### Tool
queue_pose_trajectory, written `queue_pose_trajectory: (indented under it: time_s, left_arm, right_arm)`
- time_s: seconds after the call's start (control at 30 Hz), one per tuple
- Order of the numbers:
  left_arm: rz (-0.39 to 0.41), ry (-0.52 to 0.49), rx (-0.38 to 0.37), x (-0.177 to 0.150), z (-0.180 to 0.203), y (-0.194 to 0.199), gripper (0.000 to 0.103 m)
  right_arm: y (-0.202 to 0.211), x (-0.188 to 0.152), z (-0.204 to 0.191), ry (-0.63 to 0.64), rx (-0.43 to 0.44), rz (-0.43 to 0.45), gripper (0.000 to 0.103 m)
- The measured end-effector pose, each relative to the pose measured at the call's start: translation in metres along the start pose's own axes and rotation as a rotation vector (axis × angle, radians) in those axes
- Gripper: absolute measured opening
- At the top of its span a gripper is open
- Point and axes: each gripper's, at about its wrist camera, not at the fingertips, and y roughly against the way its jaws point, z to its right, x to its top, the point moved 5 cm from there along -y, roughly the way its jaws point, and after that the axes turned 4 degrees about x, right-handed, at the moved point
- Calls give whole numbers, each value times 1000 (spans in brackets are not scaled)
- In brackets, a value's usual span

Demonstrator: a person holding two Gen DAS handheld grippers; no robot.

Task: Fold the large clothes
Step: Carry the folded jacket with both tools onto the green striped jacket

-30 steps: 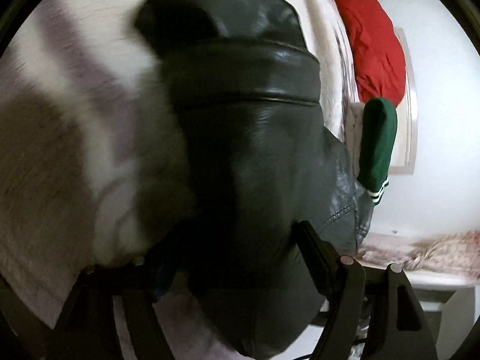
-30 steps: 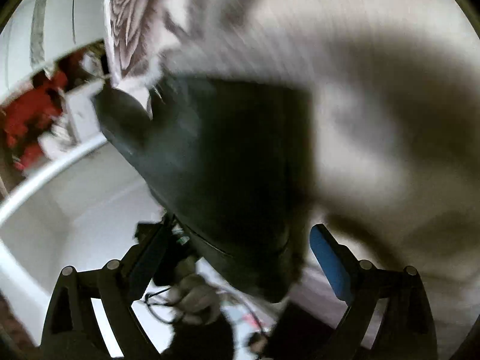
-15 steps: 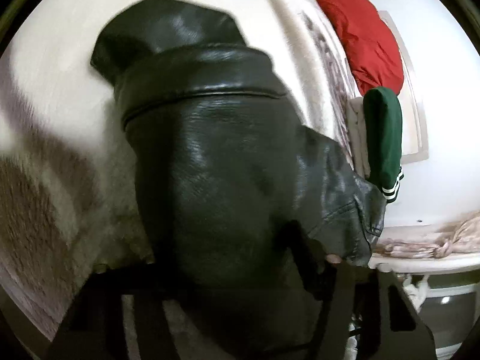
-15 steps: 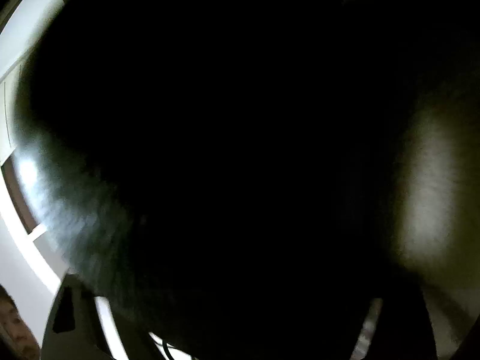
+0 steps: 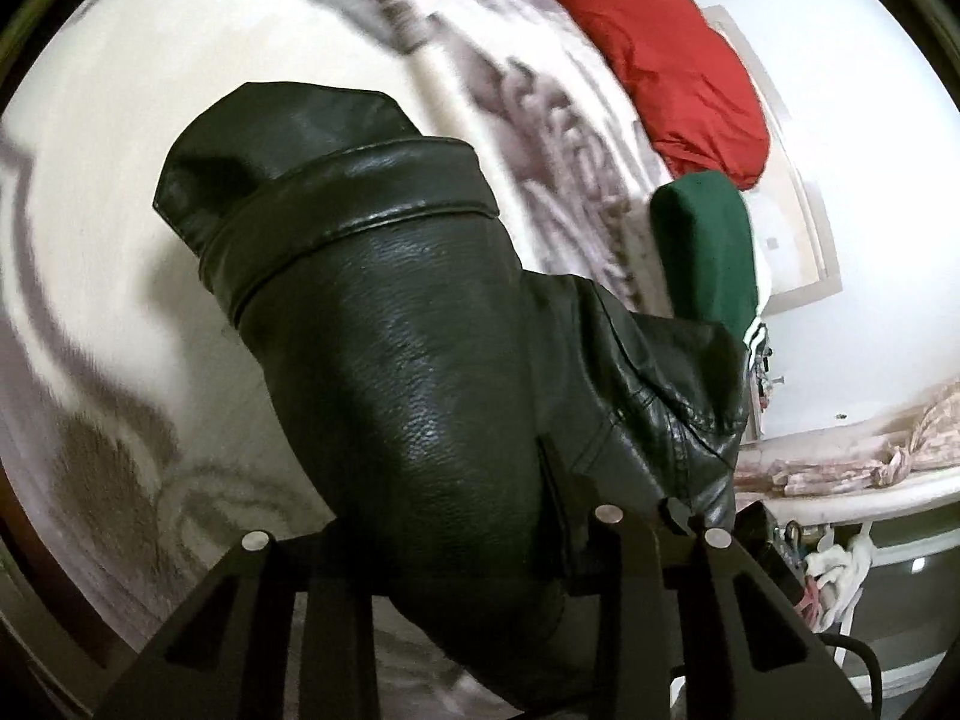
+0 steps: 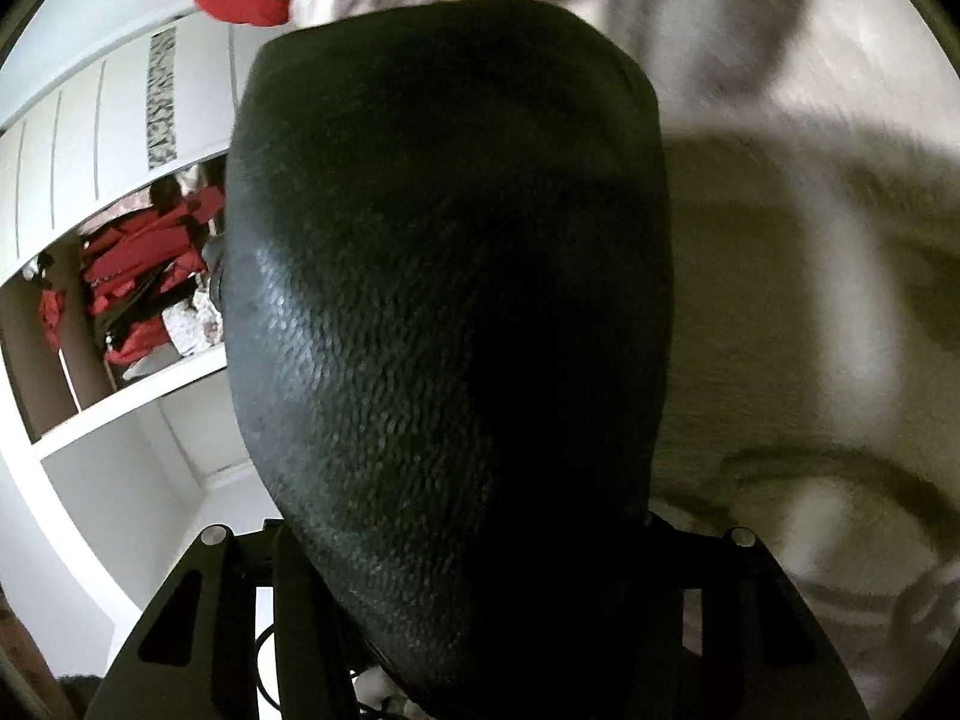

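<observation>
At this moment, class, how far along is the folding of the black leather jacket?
Done: nothing visibly folded yet. In hand: the black leather jacket sits between the closing jaws of the left gripper and right gripper, raised off the patterned blanket. Left: the folding.

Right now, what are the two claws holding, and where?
Both are closing on the black leather jacket: the left claw around a folded bulk, the right claw likewise; which part cannot be told.

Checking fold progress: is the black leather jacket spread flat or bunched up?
Bunched up: the black leather jacket hangs in thick folds between both closing grippers, above the blanket.
</observation>
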Motion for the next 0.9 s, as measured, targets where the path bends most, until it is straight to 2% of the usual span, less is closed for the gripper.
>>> queue_pose_trajectory:
  time_s: [0.17, 0.27, 0.4, 0.5, 0.63, 0.7, 0.77, 0.9]
  left_arm:
    - [14, -91, -37, 37, 61, 10, 29]
    - [11, -136, -77, 61, 105, 1, 29]
    - [33, -173, -147, 100, 179, -28, 29]
    - [60, -188, -197, 126, 224, -57, 29]
    - [89, -183, -264, 162, 292, -120, 29]
    - [96, -180, -278, 174, 312, -147, 29]
    - [105, -188, -295, 189, 333, -181, 29]
    - [100, -239, -290, 202, 351, -238, 29]
  right_arm:
    - [27, 13, -58, 41, 23, 42, 52]
    - [57, 36, -100, 62, 37, 90, 52]
    - [98, 86, -157, 107, 46, 156, 52]
    - [137, 141, -198, 163, 41, 206, 52]
    - [176, 230, -251, 255, -3, 258, 52]
    - [200, 277, -269, 288, -26, 268, 52]
    - [240, 330, -274, 313, -45, 272, 52]
    - [264, 414, -267, 330, -49, 277, 52]
